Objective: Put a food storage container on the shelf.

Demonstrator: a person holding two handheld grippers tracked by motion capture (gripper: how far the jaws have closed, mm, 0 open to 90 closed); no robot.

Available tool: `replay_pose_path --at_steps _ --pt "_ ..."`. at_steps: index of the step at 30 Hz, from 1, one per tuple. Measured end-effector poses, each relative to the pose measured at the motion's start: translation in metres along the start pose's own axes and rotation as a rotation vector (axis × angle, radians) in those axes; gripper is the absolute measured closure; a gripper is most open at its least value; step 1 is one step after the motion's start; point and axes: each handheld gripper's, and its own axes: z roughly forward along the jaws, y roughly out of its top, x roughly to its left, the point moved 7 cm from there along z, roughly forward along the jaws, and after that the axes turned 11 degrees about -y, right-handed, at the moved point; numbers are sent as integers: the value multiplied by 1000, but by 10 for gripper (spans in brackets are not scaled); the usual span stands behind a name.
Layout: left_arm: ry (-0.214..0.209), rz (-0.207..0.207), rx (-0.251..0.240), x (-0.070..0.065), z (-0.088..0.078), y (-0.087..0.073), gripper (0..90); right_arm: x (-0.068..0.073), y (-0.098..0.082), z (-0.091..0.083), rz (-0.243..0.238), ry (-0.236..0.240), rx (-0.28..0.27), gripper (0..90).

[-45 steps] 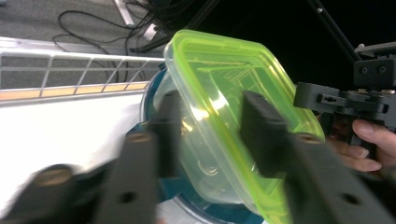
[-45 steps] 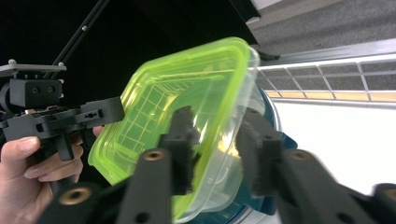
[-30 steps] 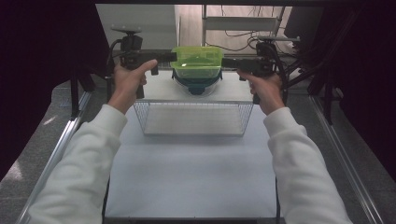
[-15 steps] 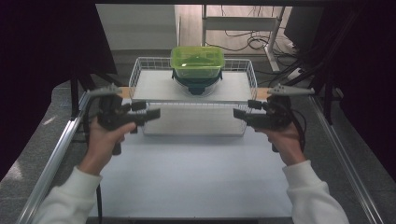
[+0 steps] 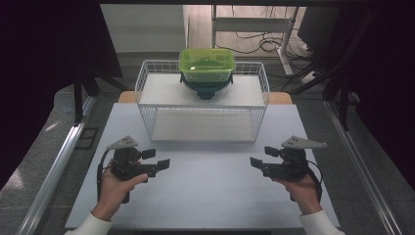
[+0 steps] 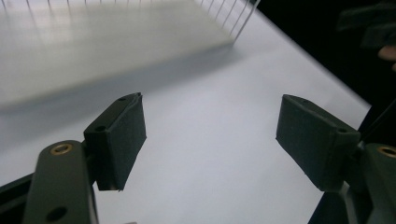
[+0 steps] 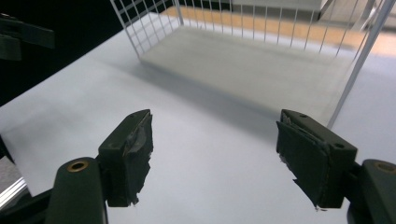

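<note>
Left claw point(image 5: 164, 164) and right claw point(image 5: 255, 162): both wide open, empty, low over white tabletop point(image 5: 205, 196); green lidded container point(image 5: 207, 64) atop wire rack point(image 5: 147, 93), likely light, rigid, slick; grip opposite sides below rim.

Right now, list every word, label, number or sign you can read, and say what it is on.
None: no readable text shows in any view. The green container, the white wire rack, the table and both hand-held grippers, left and right, show no print.
</note>
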Motion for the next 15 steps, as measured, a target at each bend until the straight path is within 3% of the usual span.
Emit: replay_pose_path --at_steps 1,2,3,7,15 --pt "16 -9 9 4 3 -7 240 0 -12 4 4 5 16 269" --pt "16 -9 9 4 3 -7 239 0 -12 4 4 5 16 269" --pt "21 -13 21 5 6 -11 239 1 -23 7 -9 1 50 269" --pt "19 -6 28 4 9 -12 238 0 -32 8 -7 -1 62 267" --pt "31 -19 -3 11 2 -10 228 -7 -27 2 -7 -42 -12 205"
